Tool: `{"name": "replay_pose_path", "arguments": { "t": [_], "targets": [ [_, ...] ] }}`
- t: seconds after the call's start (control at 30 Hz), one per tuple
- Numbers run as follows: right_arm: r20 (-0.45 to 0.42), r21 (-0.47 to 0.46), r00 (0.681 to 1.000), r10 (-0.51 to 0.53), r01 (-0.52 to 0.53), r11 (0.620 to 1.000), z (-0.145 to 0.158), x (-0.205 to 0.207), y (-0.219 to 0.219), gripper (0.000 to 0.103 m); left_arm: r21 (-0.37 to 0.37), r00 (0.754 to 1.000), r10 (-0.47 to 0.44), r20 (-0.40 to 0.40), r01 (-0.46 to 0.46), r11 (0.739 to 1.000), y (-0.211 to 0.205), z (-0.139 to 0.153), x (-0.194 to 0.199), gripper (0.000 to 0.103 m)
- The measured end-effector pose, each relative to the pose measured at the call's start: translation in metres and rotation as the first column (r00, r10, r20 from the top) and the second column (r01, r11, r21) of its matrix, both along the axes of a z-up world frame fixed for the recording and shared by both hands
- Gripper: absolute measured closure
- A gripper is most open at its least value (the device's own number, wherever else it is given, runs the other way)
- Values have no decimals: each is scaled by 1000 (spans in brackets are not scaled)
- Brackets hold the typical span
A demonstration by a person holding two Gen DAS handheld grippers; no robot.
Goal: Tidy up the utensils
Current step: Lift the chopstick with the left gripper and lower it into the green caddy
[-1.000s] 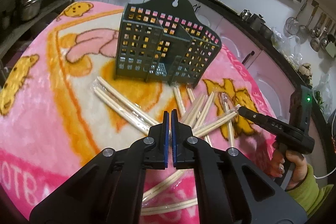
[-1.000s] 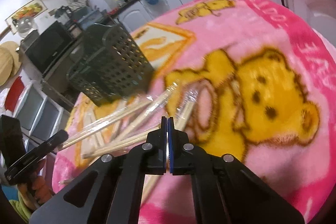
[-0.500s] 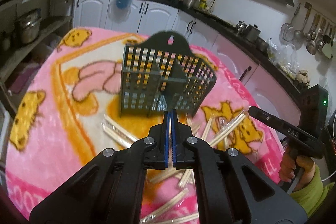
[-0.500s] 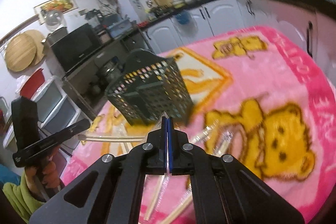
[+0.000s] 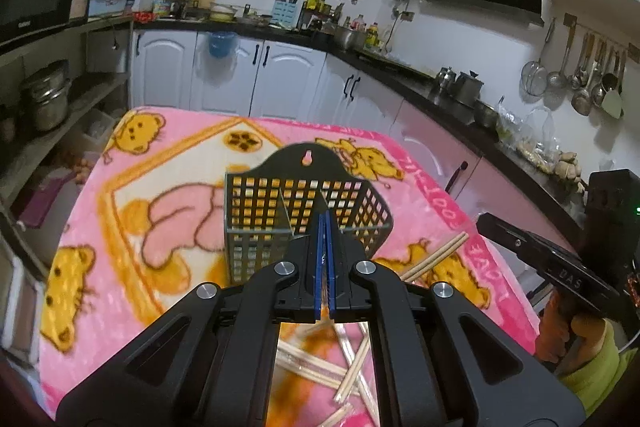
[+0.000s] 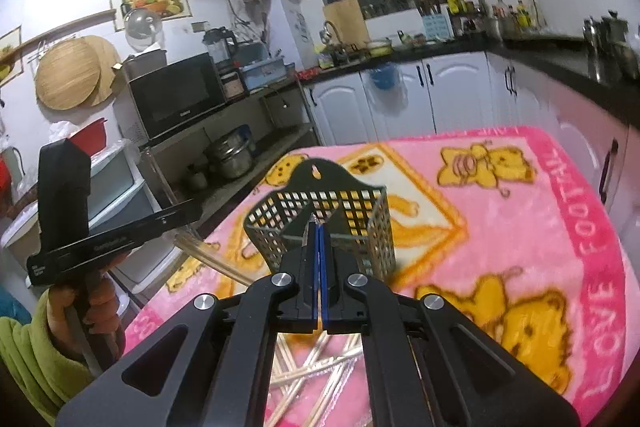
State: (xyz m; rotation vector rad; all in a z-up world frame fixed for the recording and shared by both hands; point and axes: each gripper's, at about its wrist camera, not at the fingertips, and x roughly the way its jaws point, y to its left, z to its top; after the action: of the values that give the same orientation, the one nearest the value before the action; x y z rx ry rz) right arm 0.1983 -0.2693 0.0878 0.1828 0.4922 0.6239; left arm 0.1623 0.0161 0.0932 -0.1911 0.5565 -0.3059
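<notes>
**A:** Both tools were up off the table there. The left gripper (image 5: 324, 225) had its blue pads pressed flat together, no gap at all.

**B:** Same story on the right gripper (image 6: 316, 225), jaws closed tight. From the right wrist view a chopstick pair (image 6: 212, 259) slanted away from the left tool's tip, pinched at its very end, with the far end lost behind the right tool.

**A:** And the mirror of that from the left wrist view: a second chopstick pair (image 5: 434, 259) trailed off the right tool's tip, angled down toward the pink bear blanket (image 5: 160, 155).

**B:** Where was the holder?

**A:** The dark perforated utensil holder (image 5: 260, 211) stood upright straight ahead of both sets of fingertips, just beyond them, its open top facing up and its divider in line with the left tool's tips.

**B:** The rest of the task lay low. Loose wrapped chopsticks (image 5: 312, 363) were scattered criss-cross on the blanket, underneath and behind the jaws of each tool.

**A:** And a green sleeve (image 6: 28, 355) showed behind the left tool's handle.
</notes>
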Motion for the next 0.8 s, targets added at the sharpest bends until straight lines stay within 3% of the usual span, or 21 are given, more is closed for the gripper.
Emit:
{"name": "replay_pose_path", "arguments": {
  "t": [0.8],
  "targets": [
    [198, -8, 980, 28, -27, 1000, 73, -12, 8, 102, 11, 985, -16, 172, 14, 1000, -3, 75, 5, 103]
  ]
}}
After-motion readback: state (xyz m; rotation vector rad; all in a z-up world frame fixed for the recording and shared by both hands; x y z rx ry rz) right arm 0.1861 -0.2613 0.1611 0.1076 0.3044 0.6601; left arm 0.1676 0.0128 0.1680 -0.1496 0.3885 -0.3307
